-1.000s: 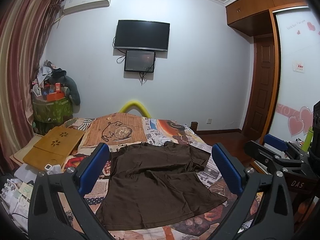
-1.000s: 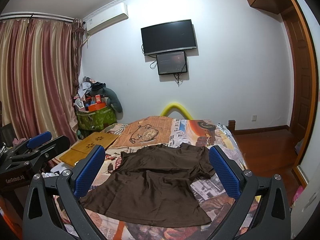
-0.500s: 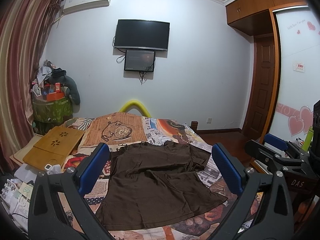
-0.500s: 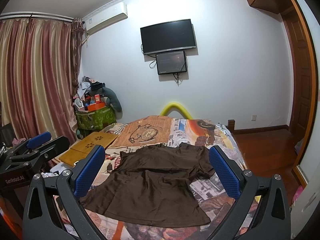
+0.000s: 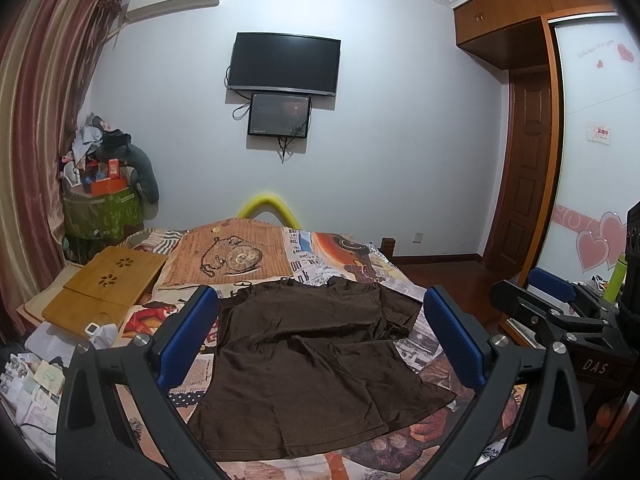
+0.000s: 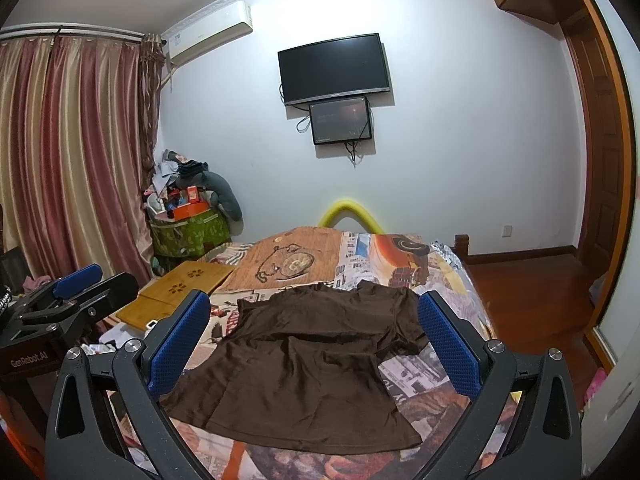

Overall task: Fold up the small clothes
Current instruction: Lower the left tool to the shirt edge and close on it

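Observation:
A dark brown T-shirt (image 5: pixel 312 364) lies spread flat on the bed, hem toward me, neck toward the far wall; it also shows in the right wrist view (image 6: pixel 312 360). My left gripper (image 5: pixel 320 320) is open and empty, held above the shirt's near side. My right gripper (image 6: pixel 316 320) is open and empty too, held above the shirt. The right gripper (image 5: pixel 560 312) appears at the right edge of the left wrist view, and the left gripper (image 6: pixel 68 296) at the left edge of the right wrist view.
The bed has a printed patchwork cover (image 5: pixel 340 248). A wooden lap tray (image 5: pixel 104 288) lies at the bed's left, with papers (image 5: pixel 28 380) below it. A green bin piled with clutter (image 5: pixel 100 208) stands in the corner. A wooden floor and door (image 6: pixel 600 160) are at right.

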